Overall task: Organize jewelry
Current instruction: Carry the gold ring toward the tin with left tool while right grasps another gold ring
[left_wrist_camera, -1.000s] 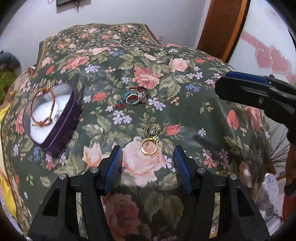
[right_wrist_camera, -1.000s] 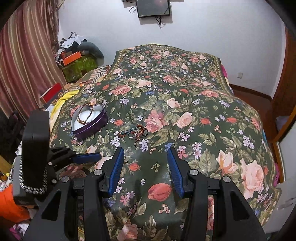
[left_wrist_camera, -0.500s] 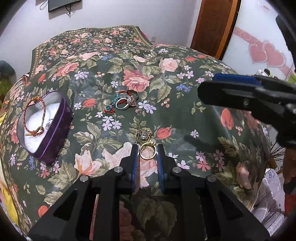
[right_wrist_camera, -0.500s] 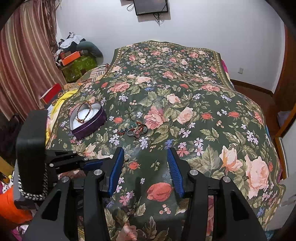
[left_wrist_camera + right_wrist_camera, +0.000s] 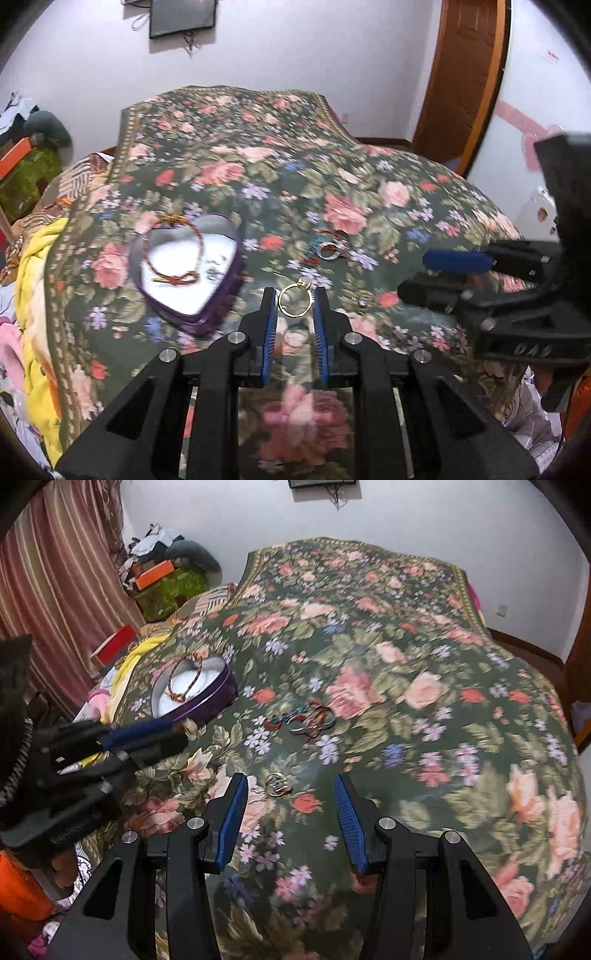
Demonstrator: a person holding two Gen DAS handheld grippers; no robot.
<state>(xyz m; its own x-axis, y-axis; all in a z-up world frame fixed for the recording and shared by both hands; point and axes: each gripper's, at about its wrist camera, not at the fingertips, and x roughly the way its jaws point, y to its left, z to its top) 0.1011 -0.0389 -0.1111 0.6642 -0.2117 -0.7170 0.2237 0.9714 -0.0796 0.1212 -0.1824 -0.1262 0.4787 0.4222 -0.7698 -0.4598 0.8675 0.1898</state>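
Observation:
In the left wrist view my left gripper (image 5: 294, 301) is shut on a gold ring (image 5: 295, 303), held just above the floral bedspread (image 5: 258, 155). A purple heart-shaped box (image 5: 225, 291) lies close to its left, with a red cord bracelet (image 5: 173, 278) on its white lining. A second gold ring (image 5: 364, 300) rests on the spread to the right. Farther back lies a cluster of rings and bracelets (image 5: 330, 249). My right gripper (image 5: 289, 781) stands open over that second ring (image 5: 277, 784), not touching it. The box (image 5: 207, 705) and the cluster (image 5: 306, 718) lie beyond it.
The bed drops away at its right edge toward a wooden door (image 5: 465, 74). A yellow blanket (image 5: 37, 258) and loose bedding lie along the left edge. Boxes and clothes (image 5: 166, 579) pile up by the striped curtain (image 5: 55, 572).
My left gripper closed on the gold ring, lifted it off the spread and swung left toward the heart box. My right gripper came down and forward over the other ring, still open.

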